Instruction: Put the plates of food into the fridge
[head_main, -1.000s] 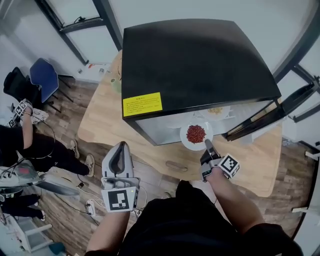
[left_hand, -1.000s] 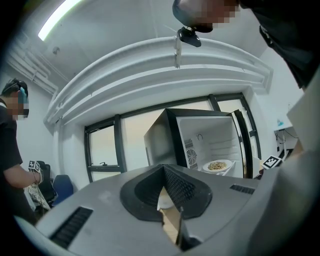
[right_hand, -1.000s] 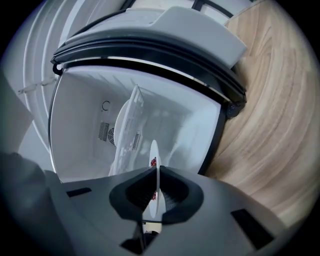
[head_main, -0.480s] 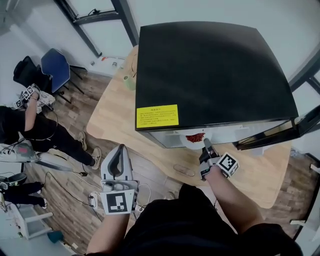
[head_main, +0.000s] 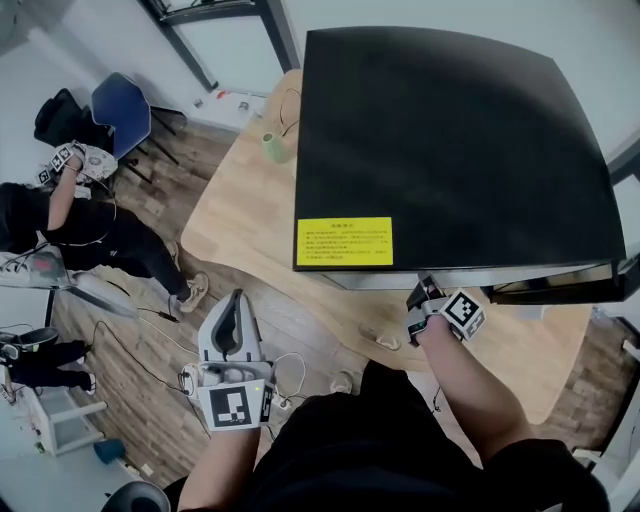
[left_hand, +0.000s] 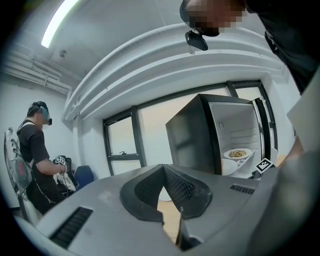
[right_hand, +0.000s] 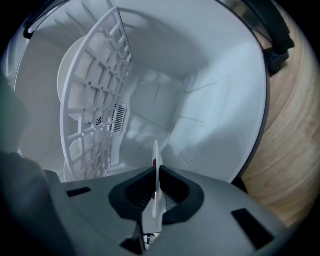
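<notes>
Since a second ago the plate (right_hand: 156, 150) of red food has gone from sight in the head view. It lay in front of the opening of the fridge (head_main: 450, 140) then; now the black top covers it, and the right tongs (head_main: 428, 296) have pushed up to the fridge's front edge. The left tongs (head_main: 233, 305) hang at lower left over the wooden floor (head_main: 150, 400), apart from the table (head_main: 240, 220). A yellow label (head_main: 345, 241) sits on the fridge top, and a green cup (head_main: 272, 147) stands on the table.

In the left gripper view, we see the left tongs (left_hand: 163, 167) with their tips together and nothing between them. Beyond them the fridge stands open, with a plate of pale yellow food (left_hand: 237, 153) on its shelf. The white disc just below it may be our plate, but it is too small for us to be sure. A person (left_hand: 32, 150) stands at far left.

In the right gripper view, the right tongs are clamped on the plate's rim, which we see edge-on with a fleck of red at the pads. The plate reaches into the white fridge interior (right_hand: 210, 100), beside the wire shelf (right_hand: 95, 100).
</notes>
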